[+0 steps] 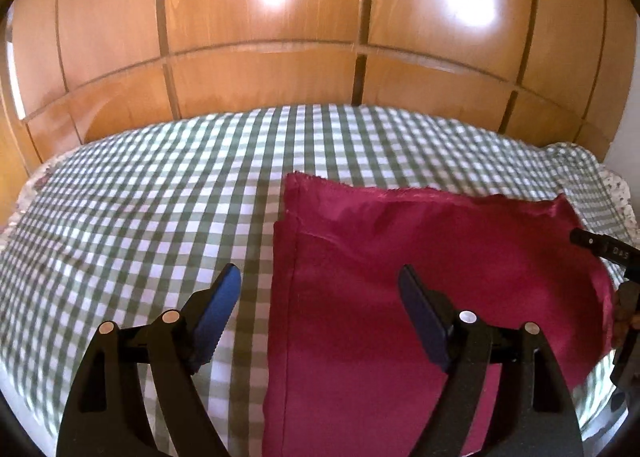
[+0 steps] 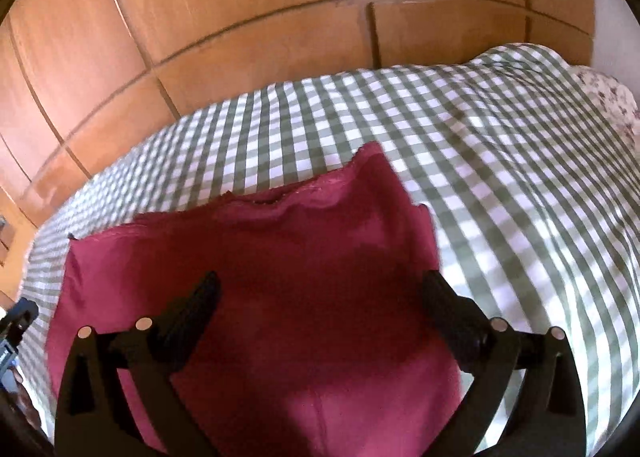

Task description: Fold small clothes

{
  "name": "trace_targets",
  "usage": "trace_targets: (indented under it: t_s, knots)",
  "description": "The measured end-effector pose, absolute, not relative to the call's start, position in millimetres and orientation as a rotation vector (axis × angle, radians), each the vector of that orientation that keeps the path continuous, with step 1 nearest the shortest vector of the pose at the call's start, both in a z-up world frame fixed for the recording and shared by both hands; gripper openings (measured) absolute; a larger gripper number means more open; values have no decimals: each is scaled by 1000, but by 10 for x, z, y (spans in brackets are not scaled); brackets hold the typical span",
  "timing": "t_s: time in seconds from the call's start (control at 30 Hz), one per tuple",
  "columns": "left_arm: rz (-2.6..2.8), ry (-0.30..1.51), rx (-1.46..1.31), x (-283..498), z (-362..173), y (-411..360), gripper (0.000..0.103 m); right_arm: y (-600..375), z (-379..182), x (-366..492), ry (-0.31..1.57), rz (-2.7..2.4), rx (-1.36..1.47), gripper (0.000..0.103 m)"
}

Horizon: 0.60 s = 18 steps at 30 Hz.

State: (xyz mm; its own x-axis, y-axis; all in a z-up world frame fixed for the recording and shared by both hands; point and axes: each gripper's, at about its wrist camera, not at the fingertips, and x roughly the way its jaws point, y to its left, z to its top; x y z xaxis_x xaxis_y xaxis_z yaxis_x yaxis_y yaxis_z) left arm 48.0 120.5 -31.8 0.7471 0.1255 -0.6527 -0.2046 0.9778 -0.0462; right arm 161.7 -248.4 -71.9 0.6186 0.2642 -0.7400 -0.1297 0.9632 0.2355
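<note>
- Both grippers hang with fingers spread, holding nothing: left gripper over the cloth's left edge, right gripper above its middle.
- Red cloth lies folded on the checked bedspread.
- Risk: a pinch may catch only the top layer, or the bedspread too, skewing the fold.

Both handheld grippers hang with their jaws spread wide, nothing clamped between them. The left gripper shows blue pads on its black fingers, the two tips well apart and angled outward. The right gripper carries dark pads on black fingers, likewise splayed, and its body juts in at the right edge of the left wrist view, with part of a hand seen gripping it.
</note>
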Motion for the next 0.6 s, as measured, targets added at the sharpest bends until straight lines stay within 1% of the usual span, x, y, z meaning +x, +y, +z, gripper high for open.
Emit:
trace_targets:
  t_s: [0.17, 0.37, 0.6]
  knots:
    - [163, 686, -149, 349, -220, 1170, 80, -2784, -702, 1361, 885, 203, 235, 100]
    - [161, 687, -134, 203, -216, 1067, 80, -3073, -863, 1057, 925, 210, 335, 100]
    - [145, 700, -99, 117, -241, 882, 80, -3165, -1031, 819, 940, 254, 468, 100]
